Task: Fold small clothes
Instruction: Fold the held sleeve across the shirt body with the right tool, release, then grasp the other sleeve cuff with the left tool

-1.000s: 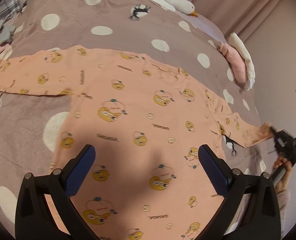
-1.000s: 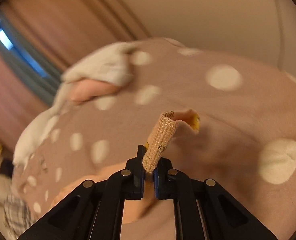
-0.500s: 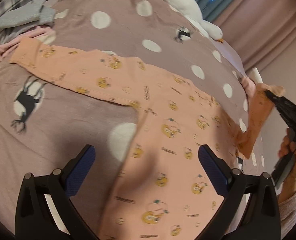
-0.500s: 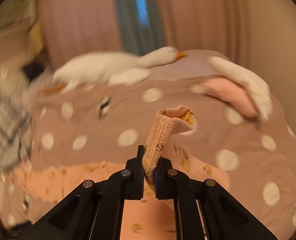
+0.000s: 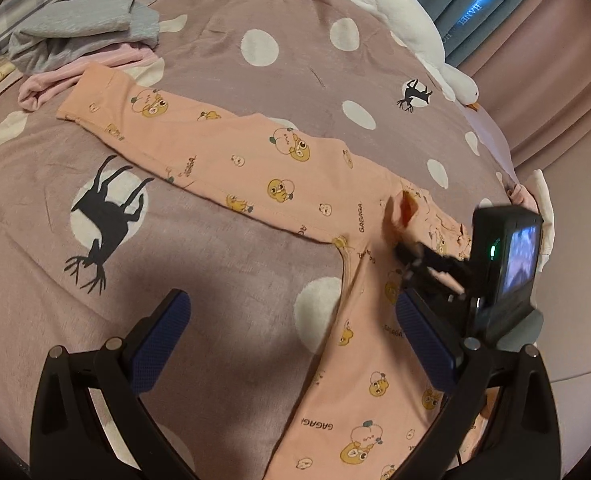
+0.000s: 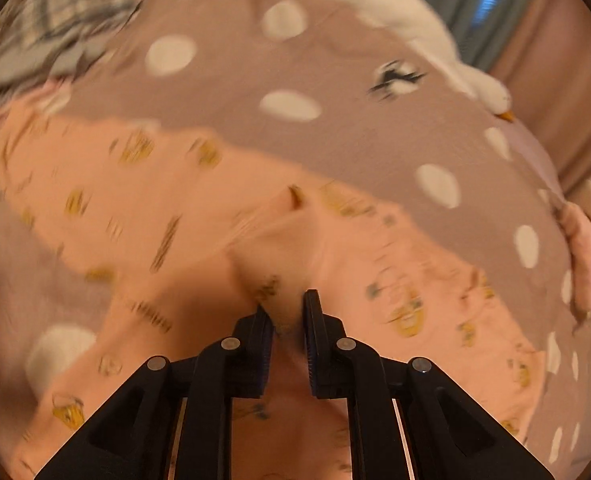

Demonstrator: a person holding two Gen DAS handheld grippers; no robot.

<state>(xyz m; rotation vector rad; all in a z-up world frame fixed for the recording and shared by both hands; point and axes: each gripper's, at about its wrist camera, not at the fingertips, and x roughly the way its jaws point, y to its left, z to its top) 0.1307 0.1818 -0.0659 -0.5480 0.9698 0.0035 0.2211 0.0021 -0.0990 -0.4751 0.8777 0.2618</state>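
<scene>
A peach long-sleeved top (image 5: pixel 279 176) with yellow cartoon prints lies on the dotted bedspread (image 5: pixel 215 272). Its left sleeve stretches out flat to the upper left. My left gripper (image 5: pixel 291 324) is open and empty, hovering above the armpit area. My right gripper (image 6: pixel 288 316) holds the right sleeve cuff (image 6: pixel 271 256) over the top's chest; its jaws stand slightly parted with fabric between them, and the view is motion-blurred. The right gripper also shows in the left wrist view (image 5: pixel 405 250), with the cuff (image 5: pixel 401 210) folded across the chest.
A pile of grey and pink clothes (image 5: pixel 79 28) lies at the upper left. A white goose plush (image 5: pixel 411 36) rests along the far edge by the curtains. A folded pink and white item (image 5: pixel 535 204) sits at the right edge of the bed.
My right gripper carried the right sleeve cuff from the far right, up and over onto the chest. Its jaws have parted a little. My left gripper shifted left over the armpit.
</scene>
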